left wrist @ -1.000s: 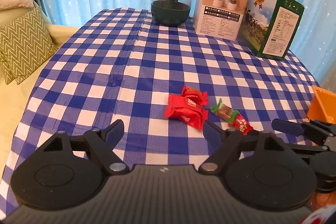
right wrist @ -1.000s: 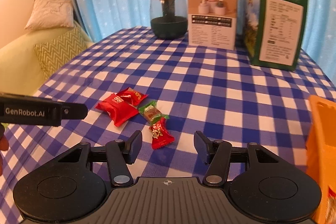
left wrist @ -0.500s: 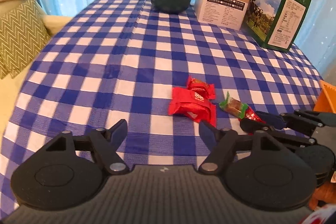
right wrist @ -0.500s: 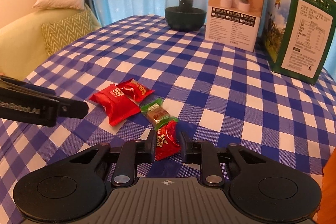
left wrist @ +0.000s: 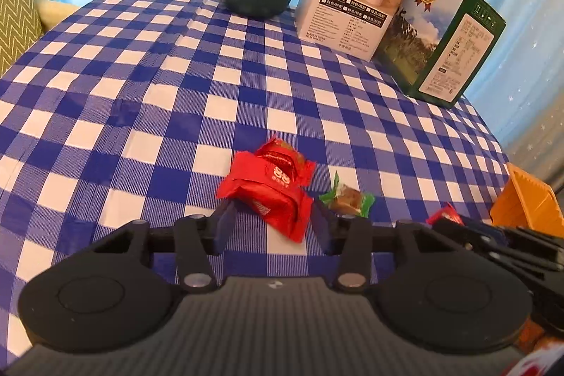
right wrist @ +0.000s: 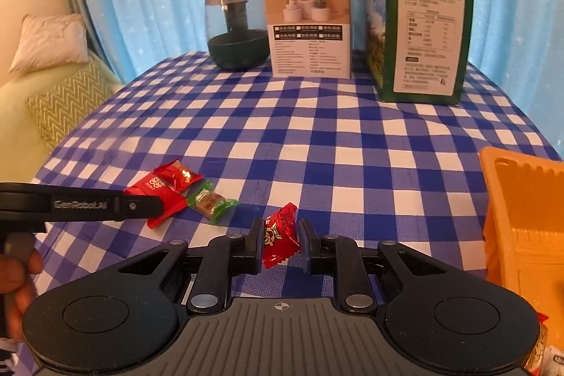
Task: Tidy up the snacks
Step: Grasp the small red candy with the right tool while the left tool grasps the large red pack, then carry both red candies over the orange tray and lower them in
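Note:
A large red snack packet (left wrist: 271, 196) lies on the blue checked tablecloth (left wrist: 176, 94) between the fingers of my left gripper (left wrist: 274, 221), whose jaws are closing around it; a gap still shows at the left finger. Behind it lies a smaller red packet (left wrist: 282, 154), and to its right a green-wrapped candy (left wrist: 347, 198). My right gripper (right wrist: 280, 236) is shut on a small red candy (right wrist: 280, 233), held a little above the cloth. The left wrist view shows that candy (left wrist: 445, 216) at the right gripper's (left wrist: 458, 224) tips. An orange tray (right wrist: 521, 199) stands at the right.
At the table's far side stand a dark green glass jar (right wrist: 238, 30), a white box (right wrist: 310, 23) and a green box (right wrist: 426, 30). A sofa with cushions (right wrist: 60, 101) is off the left edge. Blue curtains hang behind. A hand (right wrist: 17, 277) grips the left tool.
My left gripper moved forward and down over the large red packet, and its jaws narrowed. The right gripper shut on the small red candy and lifted it off the cloth.

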